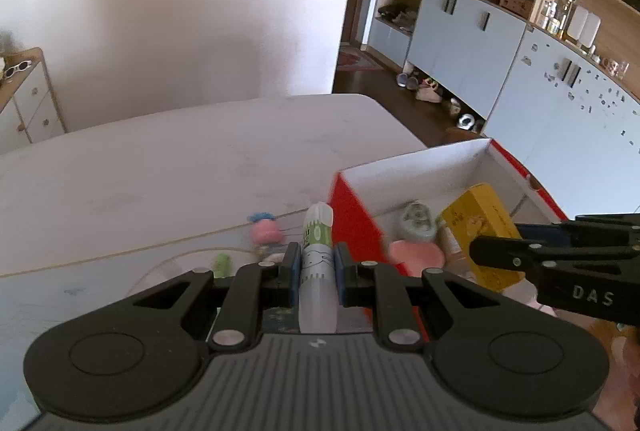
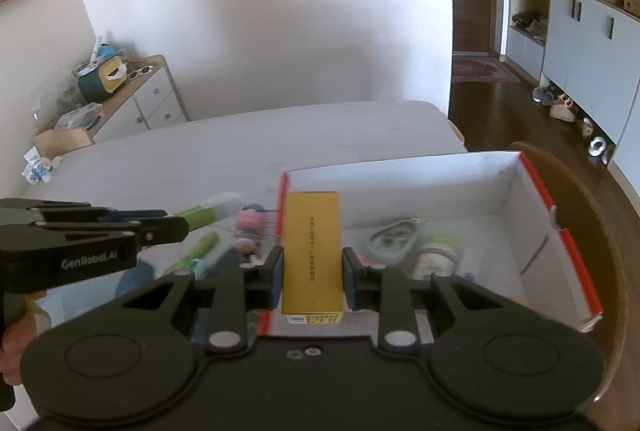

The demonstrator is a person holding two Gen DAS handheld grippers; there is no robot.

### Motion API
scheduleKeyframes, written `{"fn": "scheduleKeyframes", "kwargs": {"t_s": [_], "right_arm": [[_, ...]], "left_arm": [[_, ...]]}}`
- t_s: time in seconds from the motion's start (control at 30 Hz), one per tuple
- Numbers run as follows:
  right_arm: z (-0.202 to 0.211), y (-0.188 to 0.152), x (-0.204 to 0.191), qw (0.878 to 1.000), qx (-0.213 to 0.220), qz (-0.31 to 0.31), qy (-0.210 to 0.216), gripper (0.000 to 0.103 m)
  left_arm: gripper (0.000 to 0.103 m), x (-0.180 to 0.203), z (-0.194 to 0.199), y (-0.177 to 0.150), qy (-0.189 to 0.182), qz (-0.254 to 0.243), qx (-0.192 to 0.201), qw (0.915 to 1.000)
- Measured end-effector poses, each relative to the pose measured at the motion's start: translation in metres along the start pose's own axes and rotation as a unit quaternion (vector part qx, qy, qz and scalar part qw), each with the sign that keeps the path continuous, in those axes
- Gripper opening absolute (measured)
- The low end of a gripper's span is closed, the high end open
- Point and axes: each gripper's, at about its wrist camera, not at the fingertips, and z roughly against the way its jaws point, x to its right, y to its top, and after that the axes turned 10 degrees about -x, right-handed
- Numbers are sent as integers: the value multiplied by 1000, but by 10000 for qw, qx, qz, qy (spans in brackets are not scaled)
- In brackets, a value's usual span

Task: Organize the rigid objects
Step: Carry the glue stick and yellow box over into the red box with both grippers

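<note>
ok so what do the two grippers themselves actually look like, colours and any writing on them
Both the left gripper and the right gripper are matte black plastic with silver pivot screws, triangular cut-outs in the linkages and blue pads inside the fingers. Each has round raised discs on a ribbed grey-black body. White lettering reads "GenRobot.AI" on the left one's side and "DAS" on the right one's.

Both tools are matte black plastic. The left gripper point(image 1: 317, 271) has a ribbed grey housing, two round discs at its sides, angled link arms with triangular cut-outs, silver rivets at the joints and blue pads lining its jaws. The right gripper point(image 2: 312, 277) is built alike, with two small screws on its housing. White lettering marks their sides: "GenRobot.AI" and "DAS".
</note>
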Motion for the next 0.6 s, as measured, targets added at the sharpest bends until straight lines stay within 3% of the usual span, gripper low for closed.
{"fn": "scheduleKeyframes", "kwargs": {"t_s": [0.33,0.6], "right_arm": [[1,-1,69,9998,-14,-100,-164,28],[-12,-2,107,9990,-207,-135,-384,28]], "left_arm": [[17,50,-23,15,120,-116,-63,9998],[17,96,-43,26,-3,-336,-142,9993]]}}
